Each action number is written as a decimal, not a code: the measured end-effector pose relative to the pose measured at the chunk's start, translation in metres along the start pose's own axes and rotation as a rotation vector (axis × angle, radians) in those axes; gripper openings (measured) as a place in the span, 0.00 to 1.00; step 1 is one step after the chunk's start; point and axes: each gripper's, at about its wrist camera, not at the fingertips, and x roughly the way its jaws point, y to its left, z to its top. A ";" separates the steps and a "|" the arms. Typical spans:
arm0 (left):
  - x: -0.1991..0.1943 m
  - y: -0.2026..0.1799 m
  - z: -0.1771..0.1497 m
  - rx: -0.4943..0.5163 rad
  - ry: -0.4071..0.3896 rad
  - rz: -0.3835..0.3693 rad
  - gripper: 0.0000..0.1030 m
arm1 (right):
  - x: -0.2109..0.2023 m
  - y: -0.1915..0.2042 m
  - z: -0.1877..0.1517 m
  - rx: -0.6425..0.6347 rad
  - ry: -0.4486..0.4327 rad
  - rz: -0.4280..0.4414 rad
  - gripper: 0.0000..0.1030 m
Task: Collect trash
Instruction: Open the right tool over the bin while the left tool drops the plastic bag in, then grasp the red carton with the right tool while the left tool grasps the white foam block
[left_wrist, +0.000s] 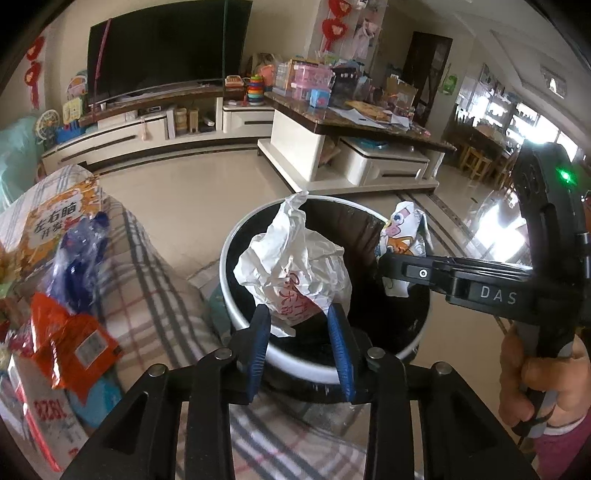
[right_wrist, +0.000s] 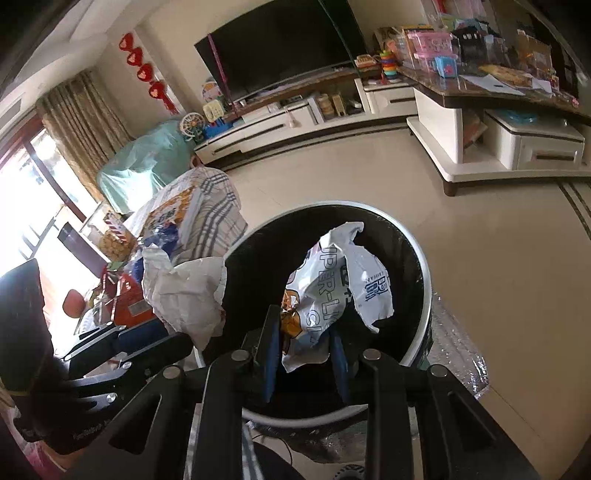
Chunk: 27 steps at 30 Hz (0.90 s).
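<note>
A round trash bin (left_wrist: 236, 295) with a white rim and a black liner stands on the floor; it also shows in the right wrist view (right_wrist: 421, 258). My left gripper (left_wrist: 299, 325) is shut on a crumpled white paper bag with red print (left_wrist: 295, 266) and holds it over the bin's mouth. My right gripper (right_wrist: 306, 345) is shut on a white plastic wrapper with a cartoon print (right_wrist: 332, 295), also over the bin. That wrapper (left_wrist: 402, 229) and the right gripper's arm show at the right of the left wrist view. The paper bag (right_wrist: 184, 291) shows left of the bin in the right wrist view.
A plaid-covered surface (left_wrist: 147, 280) left of the bin carries an orange packet (left_wrist: 77, 343), a blue plastic wrapper (left_wrist: 81, 258) and a printed book (left_wrist: 48, 218). A cluttered coffee table (left_wrist: 354, 125) and a TV cabinet (left_wrist: 147, 129) stand beyond. Crinkled clear plastic (right_wrist: 458, 350) lies by the bin.
</note>
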 end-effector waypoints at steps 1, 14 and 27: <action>0.003 -0.001 0.002 0.004 0.001 0.004 0.33 | 0.003 -0.002 0.003 0.002 0.007 0.000 0.29; -0.019 0.010 -0.023 -0.053 -0.036 0.035 0.60 | -0.010 -0.007 -0.003 0.057 -0.028 -0.006 0.53; -0.112 0.023 -0.133 -0.168 -0.122 0.128 0.62 | -0.020 0.055 -0.045 0.041 -0.097 0.117 0.75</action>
